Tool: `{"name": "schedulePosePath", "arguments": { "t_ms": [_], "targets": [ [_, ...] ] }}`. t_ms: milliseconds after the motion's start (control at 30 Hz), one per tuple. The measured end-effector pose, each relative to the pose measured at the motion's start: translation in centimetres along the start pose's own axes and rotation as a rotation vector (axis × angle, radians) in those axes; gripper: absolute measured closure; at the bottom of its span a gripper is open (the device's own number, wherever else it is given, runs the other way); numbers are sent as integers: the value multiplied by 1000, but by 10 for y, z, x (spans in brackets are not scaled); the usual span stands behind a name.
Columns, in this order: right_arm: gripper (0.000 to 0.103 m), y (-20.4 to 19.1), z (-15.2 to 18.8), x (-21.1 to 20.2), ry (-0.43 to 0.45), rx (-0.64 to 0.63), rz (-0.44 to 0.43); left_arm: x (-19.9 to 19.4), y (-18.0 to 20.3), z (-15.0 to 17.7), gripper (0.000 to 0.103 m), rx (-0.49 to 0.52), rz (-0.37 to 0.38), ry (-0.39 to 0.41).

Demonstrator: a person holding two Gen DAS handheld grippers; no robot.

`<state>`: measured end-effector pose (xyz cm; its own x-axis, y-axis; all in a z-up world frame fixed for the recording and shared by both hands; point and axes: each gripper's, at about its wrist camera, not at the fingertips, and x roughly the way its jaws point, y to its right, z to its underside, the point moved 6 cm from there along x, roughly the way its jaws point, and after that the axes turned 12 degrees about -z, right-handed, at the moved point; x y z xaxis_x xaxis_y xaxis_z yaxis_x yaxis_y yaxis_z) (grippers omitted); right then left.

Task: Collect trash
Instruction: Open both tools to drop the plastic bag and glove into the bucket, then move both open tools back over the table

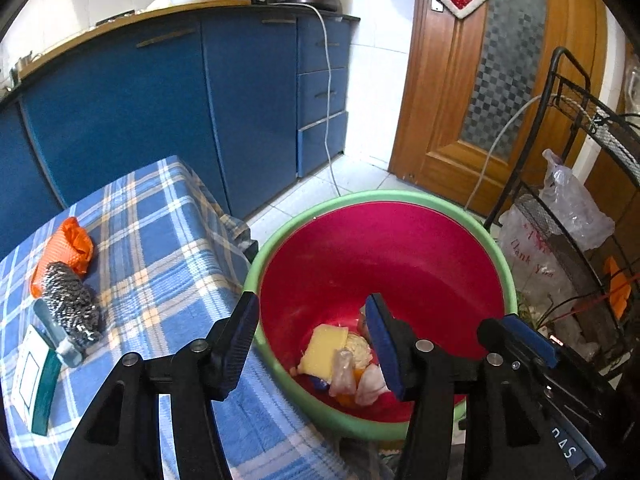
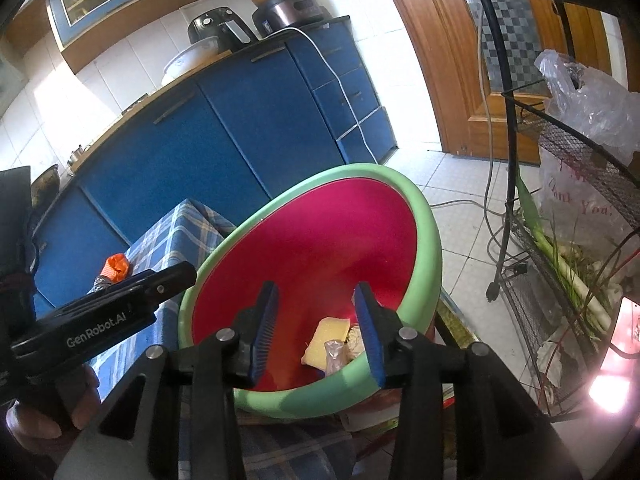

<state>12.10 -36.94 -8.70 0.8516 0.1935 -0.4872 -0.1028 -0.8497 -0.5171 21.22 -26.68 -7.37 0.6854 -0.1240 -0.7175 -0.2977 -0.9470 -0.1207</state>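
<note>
Now my left hand-held gripper [image 1: 312, 336] and right hand-held gripper [image 2: 316, 330] both hang jaws apart, gripping nothing, over the red bin [image 1: 400, 248], where the trash [image 1: 344, 364] lies at the bottom. "GenRobot.AI" reads on the left one's side; a plastic bag [image 2: 576, 204] says "Thank You".

Trash [image 2: 332, 344] in red basin [image 2: 320, 248] (green-rimmed)
</note>
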Motion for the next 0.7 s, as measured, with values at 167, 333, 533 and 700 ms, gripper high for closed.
{"name": "schedulePosePath", "arguments": {
  "t_ms": [167,333,533,700],
  "targets": [
    [56,-11,-1,-8,10,-15,-3,-11,-12,1,46,-18,-6,13],
    [53,-22,-2,-16,19,-32,-2,-23,-31,4,46,-46,-27,19],
    [49,-36,-1,-24,27,-42,-3,-38,-59,7,46,-99,-56,36],
    [46,-46,2,-28,22,-52,-9,-49,-85,14,46,-131,-87,43]
  ]
}}
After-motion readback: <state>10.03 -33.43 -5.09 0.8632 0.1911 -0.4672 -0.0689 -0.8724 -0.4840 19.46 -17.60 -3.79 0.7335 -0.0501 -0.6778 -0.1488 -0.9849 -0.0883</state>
